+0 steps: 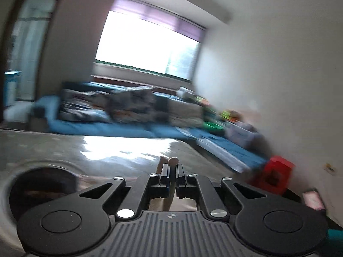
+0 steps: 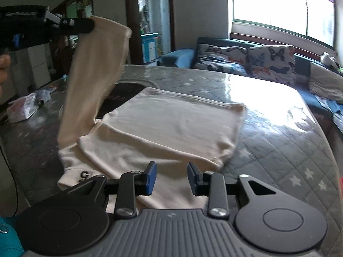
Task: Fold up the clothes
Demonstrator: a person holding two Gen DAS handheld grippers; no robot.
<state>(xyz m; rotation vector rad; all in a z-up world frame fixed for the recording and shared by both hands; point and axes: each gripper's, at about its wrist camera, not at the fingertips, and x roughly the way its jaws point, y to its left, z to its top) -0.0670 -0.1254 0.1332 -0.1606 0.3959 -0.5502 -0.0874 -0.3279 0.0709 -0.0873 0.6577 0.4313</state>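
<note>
The cream cotton long-sleeved top (image 2: 167,126) lies partly folded on the grey star-quilted surface (image 2: 278,150) under glossy clear film. The left gripper (image 2: 85,25), fingers clamped on the cream sleeve (image 2: 96,68), holds it raised above the surface. The right gripper (image 2: 171,178) hovers over the near hem, fingers apart, empty.

One cream garment (image 2: 163,126) is seen spread on one quilted, star-patterned bench (image 2: 278,150). Two grippers are counted, the left gripper (image 2: 85,24) and the right gripper (image 2: 171,176). Two butterfly-print cushions (image 2: 220,59) (image 2: 272,62) are counted on one blue sofa (image 2: 304,66). One window (image 2: 283,6) and one red box (image 1: 276,173) are seen.
</note>
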